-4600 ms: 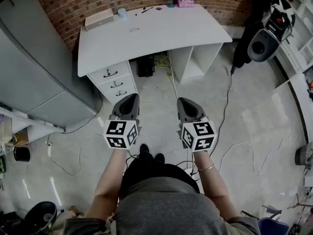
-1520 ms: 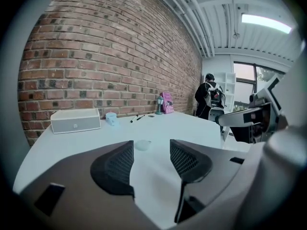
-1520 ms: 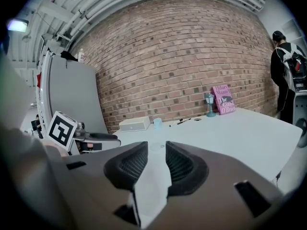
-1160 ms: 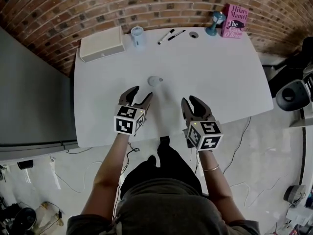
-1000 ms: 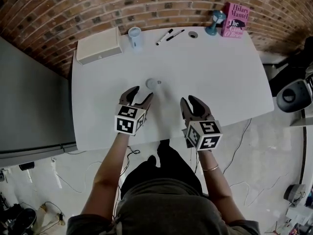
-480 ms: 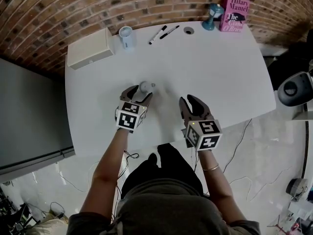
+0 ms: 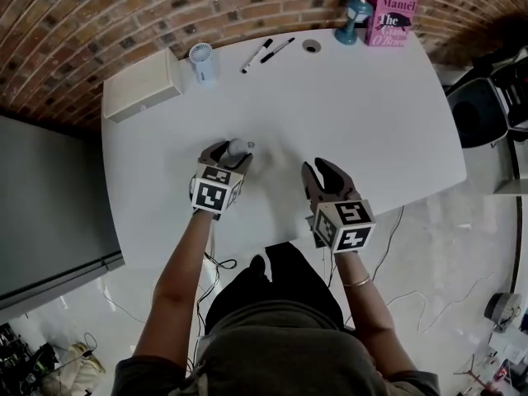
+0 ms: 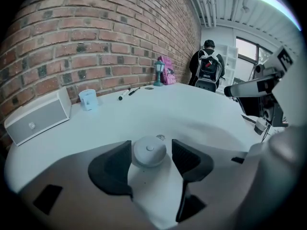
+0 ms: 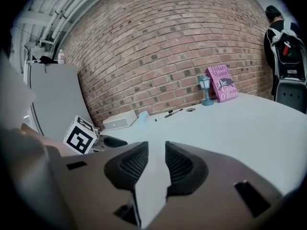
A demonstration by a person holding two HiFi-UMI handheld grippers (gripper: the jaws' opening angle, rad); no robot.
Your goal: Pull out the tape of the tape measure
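1. Left tongs (image 7: 229, 152) are down low on the white surface (image 7: 363, 114), jaws spread wide either side of the tape measure (image 8: 149, 151). The round white case sits right between the pads, close on both sides, but they are not squeezing it.
2. That tape measure lies flat on the left half of the surface, roughly midway between the near and far edges, with a small tab showing at its far side.
3. Right tongs (image 7: 319, 168) hang over the surface by the near edge, right of centre and well apart from the tape measure. Their jaws have just been closing a touch, with a narrow gap left and nothing between them.
4. Along the far edge, a white box (image 7: 142, 85) sits at the far left corner with a small pale blue cup (image 7: 203, 61) just beside it.
5. Two markers (image 7: 266, 51) lie further along that edge, and a pink book (image 7: 392, 3) stands at the far right corner.
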